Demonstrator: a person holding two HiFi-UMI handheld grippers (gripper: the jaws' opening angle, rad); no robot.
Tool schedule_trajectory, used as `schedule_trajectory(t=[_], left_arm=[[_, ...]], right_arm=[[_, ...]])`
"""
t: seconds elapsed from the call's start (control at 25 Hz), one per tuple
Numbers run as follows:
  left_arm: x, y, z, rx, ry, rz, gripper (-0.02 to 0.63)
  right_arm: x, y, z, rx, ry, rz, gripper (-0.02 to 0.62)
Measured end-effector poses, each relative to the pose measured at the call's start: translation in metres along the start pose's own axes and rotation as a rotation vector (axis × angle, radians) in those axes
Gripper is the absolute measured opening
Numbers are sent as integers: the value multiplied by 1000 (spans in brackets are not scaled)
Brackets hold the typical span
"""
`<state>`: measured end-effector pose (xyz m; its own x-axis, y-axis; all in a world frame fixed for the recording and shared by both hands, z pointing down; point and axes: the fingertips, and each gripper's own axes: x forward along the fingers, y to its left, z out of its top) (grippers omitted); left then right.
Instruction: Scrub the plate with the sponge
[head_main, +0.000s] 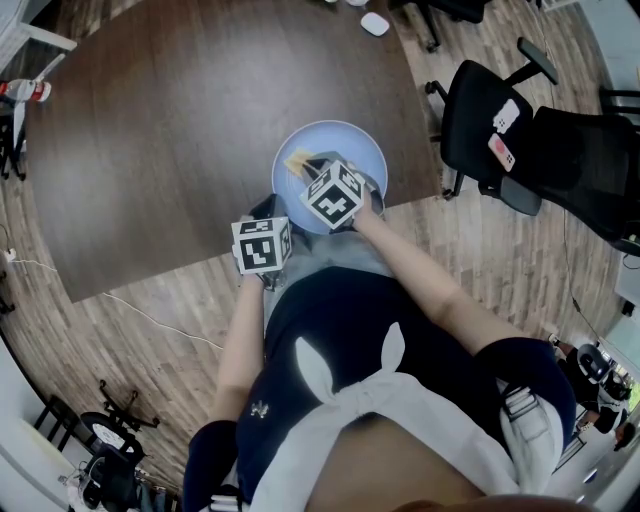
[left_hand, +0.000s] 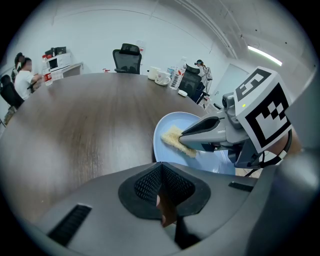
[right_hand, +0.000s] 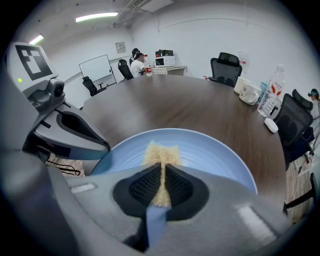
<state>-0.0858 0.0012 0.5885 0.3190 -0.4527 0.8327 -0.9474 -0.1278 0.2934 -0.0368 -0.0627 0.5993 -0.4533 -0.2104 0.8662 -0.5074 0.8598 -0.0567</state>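
Observation:
A light blue plate (head_main: 350, 145) lies at the near edge of the dark wooden table (head_main: 180, 130). A yellow sponge (head_main: 298, 160) rests on its left half. My right gripper (right_hand: 161, 167) is shut on the sponge (right_hand: 161, 152) and holds it against the plate (right_hand: 215, 155). From the left gripper view, the right gripper (left_hand: 183, 137) pinches the sponge (left_hand: 175, 137) over the plate (left_hand: 167, 127). My left gripper (left_hand: 161, 167) is shut with nothing blue between its pads. Its tips (head_main: 268, 208) sit right beside the plate's near-left rim, also seen in the right gripper view (right_hand: 106, 146).
Black office chairs (head_main: 500, 130) stand to the right of the table. Mugs (right_hand: 248, 90), a water bottle (right_hand: 271, 97) and a white mouse (head_main: 374, 23) sit at the table's far side. People sit at a desk by the far wall (left_hand: 24, 75). The table edge runs just under the plate.

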Motion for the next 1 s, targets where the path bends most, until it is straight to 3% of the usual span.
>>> schedule_trajectory(t=[1.0], left_arm=[[-3,0,1,4,-11,2,6]], right_arm=[[-2,39,1,5,-20,75,25]])
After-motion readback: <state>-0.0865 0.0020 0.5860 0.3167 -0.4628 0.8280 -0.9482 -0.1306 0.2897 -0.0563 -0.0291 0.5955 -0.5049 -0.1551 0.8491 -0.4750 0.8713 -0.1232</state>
